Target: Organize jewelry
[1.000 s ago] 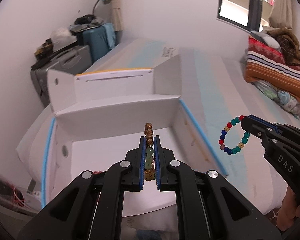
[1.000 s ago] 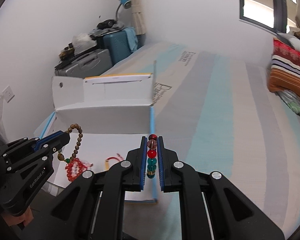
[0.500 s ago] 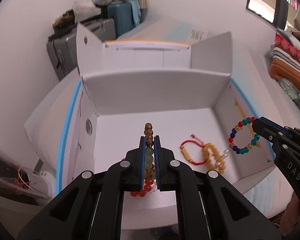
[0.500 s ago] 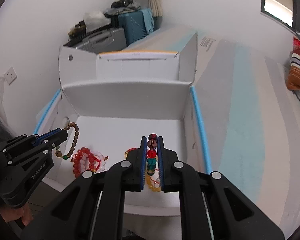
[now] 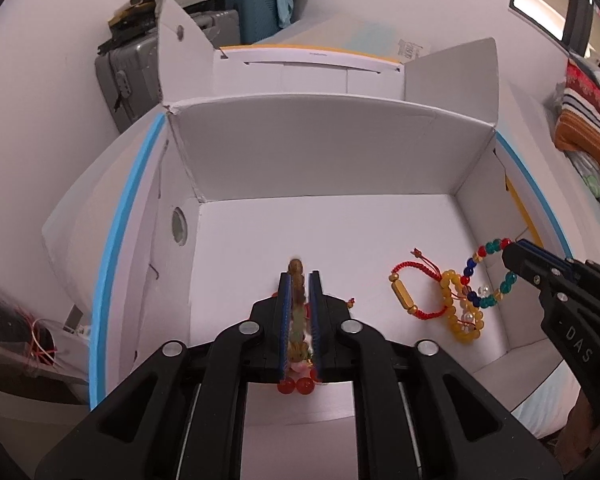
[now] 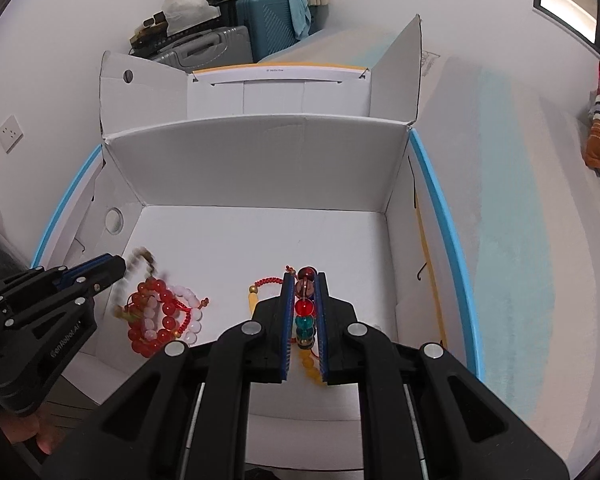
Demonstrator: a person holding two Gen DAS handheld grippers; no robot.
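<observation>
— Now that both of my claws have come in over the white box [image 5: 332, 152] from outside it, where do the pieces stand?

— My left claw [image 5: 300, 280] is clamped narrow on the brown bead strand [image 5: 297, 280], low centre of the left view. A second ago it hung above the near rim; now it hangs over the floor, right above the red and white bracelets [image 6: 160, 312] at lower left of the right view. That strand is blurred there, so I judge it is swinging.

— And the other one?

— My right claw [image 6: 305, 280] is pinched shut on the multicoloured bead bracelet [image 5: 488, 276], which dangles at right of the left view just over the yellow bead bracelet [image 5: 462, 312] and near the red cord bracelet [image 5: 416, 288]. Whether it touches the yellow one I cannot tell.

— So what does that mean for tidying?

— Carrying looks done: both pieces are inside the walls, each above pieces already lying there. What remains, I think, is to lower a little and let go, left side with the reds, right side with the yellow
</observation>
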